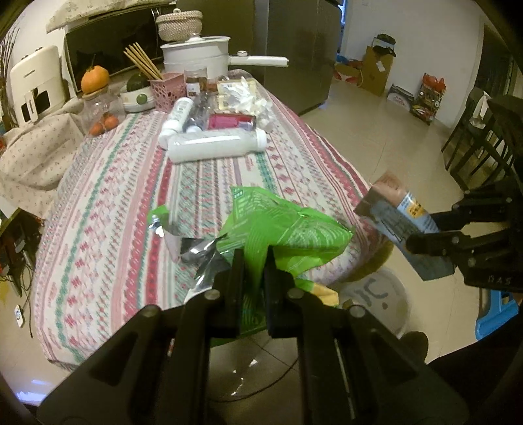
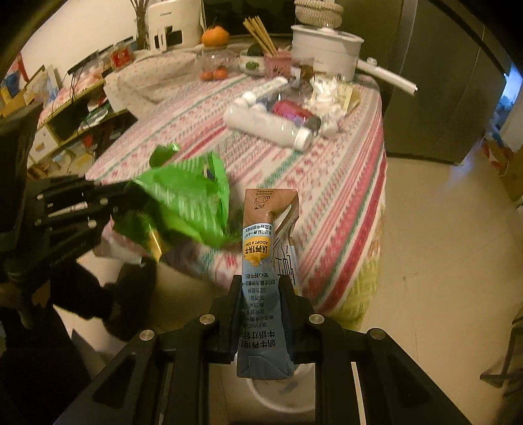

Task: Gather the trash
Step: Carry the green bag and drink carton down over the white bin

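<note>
Fingers on both grippers are clamped on trash: the left gripper (image 1: 251, 264) is pinching a crumpled green wrapper (image 1: 278, 229), and the right gripper (image 2: 260, 294) squeezes a flattened milk carton (image 2: 264, 261), both held out past the near edge of the table (image 1: 108, 212). Hard-to-see stuff first: the wrapper is motion-blurred in the right wrist view, and its lower part disappears behind the left fingers, so I can't tell how deep the grip goes. A white bin (image 1: 379, 297) sits on the floor below the table edge, mostly hidden by the grippers and the cloth overhang, and what's inside it I can't make out. The carton's bottom end is cut off by the right fingers too. Going by size on the table, which has a striped patterned cloth: a white pot (image 1: 199, 52) with a long handle stands at the far end, with a woven lidded basket (image 1: 179, 24) behind it, contents not visible. A big white bottle (image 1: 215, 145) lies on its side mid-table, touching a second smaller bottle (image 1: 176, 116) and a pink can (image 1: 232, 121). Crumpled tissues (image 1: 251, 101) are piled just beside the can. A pink holder (image 1: 168, 88) has chopsticks (image 1: 142, 62) sticking out, and a clear jar (image 1: 98, 111) holds a couple of small oranges with a bigger orange (image 1: 94, 78) on top.
</note>
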A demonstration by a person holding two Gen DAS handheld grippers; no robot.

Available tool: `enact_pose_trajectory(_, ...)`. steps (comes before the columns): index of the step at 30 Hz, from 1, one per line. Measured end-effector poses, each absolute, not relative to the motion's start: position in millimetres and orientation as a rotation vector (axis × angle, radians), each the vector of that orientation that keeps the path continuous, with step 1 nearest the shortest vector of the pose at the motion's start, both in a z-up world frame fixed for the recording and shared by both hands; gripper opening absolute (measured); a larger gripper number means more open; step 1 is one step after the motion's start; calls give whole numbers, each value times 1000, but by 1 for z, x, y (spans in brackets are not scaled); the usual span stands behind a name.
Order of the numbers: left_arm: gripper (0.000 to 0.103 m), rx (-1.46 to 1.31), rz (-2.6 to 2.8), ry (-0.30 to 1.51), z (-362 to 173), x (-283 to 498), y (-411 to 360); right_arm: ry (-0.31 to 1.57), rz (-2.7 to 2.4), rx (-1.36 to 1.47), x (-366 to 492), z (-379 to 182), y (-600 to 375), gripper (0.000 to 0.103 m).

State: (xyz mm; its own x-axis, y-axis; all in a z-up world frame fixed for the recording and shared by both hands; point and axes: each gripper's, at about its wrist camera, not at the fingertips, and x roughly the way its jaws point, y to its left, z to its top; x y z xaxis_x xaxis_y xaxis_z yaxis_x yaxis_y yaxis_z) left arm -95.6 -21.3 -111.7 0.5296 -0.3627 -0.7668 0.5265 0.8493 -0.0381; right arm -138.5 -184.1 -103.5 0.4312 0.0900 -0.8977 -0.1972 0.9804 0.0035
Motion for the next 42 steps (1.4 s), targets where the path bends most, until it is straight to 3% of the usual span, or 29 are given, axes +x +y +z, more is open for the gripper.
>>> enact_pose_trajectory(25,11,337,-781,1023,-197,-212,-102,1517,83,-9,-218,-214,-251,21)
enact_pose_trajectory(33,11,434,-794,1120,-242,-213,-141,1608,39,80,-223,-240,-281,21)
enact_pose_trajectory(42,12,415,-768,1119,-242,-197,-170,1625,20,148,-196,-249,-295,21)
